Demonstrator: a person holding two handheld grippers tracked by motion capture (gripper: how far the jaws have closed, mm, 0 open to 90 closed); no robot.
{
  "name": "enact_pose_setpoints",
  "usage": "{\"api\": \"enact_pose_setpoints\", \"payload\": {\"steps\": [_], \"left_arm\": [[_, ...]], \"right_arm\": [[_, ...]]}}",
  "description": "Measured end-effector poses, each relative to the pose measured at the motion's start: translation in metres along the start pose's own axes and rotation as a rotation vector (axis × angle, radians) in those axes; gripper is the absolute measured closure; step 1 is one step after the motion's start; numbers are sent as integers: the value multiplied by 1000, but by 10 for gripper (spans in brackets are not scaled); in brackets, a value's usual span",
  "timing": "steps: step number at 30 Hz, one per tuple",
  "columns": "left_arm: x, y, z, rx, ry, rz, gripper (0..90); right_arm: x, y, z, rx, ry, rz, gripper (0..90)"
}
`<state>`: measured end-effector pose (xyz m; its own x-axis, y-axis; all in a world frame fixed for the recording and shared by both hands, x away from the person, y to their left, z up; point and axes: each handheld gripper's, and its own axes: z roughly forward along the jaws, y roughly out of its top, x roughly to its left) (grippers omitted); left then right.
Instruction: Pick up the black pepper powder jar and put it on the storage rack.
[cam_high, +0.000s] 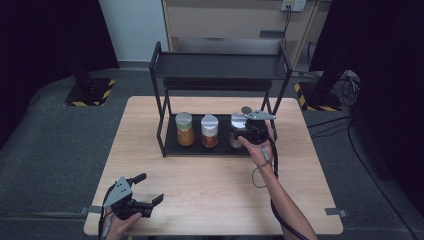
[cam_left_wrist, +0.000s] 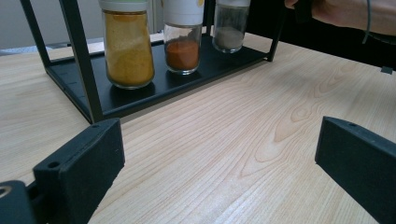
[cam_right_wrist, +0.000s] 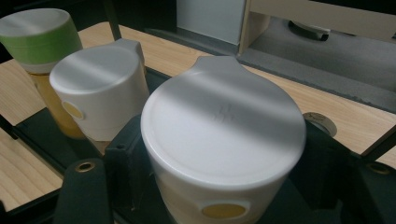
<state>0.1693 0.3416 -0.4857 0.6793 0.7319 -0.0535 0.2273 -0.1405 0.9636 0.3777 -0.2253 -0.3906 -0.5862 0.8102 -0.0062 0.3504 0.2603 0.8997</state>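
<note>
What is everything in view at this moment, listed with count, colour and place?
Table: one, light wood, centre of the room.
Rack: one, black, two shelves, at the table's far side.
Yellow spice jar: one, green lid, left on the lower shelf.
Red spice jar: one, white lid, middle of the lower shelf.
Grey spice jar: one, white lid, right on the lower shelf, between the right gripper's jaws.
Floor stands: two, black with yellow-black edges, either side behind the table.
Left gripper: one, black, open, at the table's near left corner.
Right gripper: one, black, shut on the grey spice jar.
</note>
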Motion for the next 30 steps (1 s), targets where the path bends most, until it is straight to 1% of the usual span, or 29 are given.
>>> {"api": "enact_pose_setpoints", "payload": {"steps": [5, 9, 17, 30], "left_arm": [[0, 0, 0, 1, 1, -3, 0], [0, 0, 0, 1, 1, -4, 0], [0, 0, 0, 2, 0, -4, 0], [1, 0, 0, 2, 2, -6, 0]], "right_arm": [[1, 0, 5, 4, -1, -11, 315], [1, 0, 10, 5, 1, -3, 315], [1, -1, 17, 10, 9, -8, 315], [-1, -4, 23, 16, 9, -7, 315]]}}
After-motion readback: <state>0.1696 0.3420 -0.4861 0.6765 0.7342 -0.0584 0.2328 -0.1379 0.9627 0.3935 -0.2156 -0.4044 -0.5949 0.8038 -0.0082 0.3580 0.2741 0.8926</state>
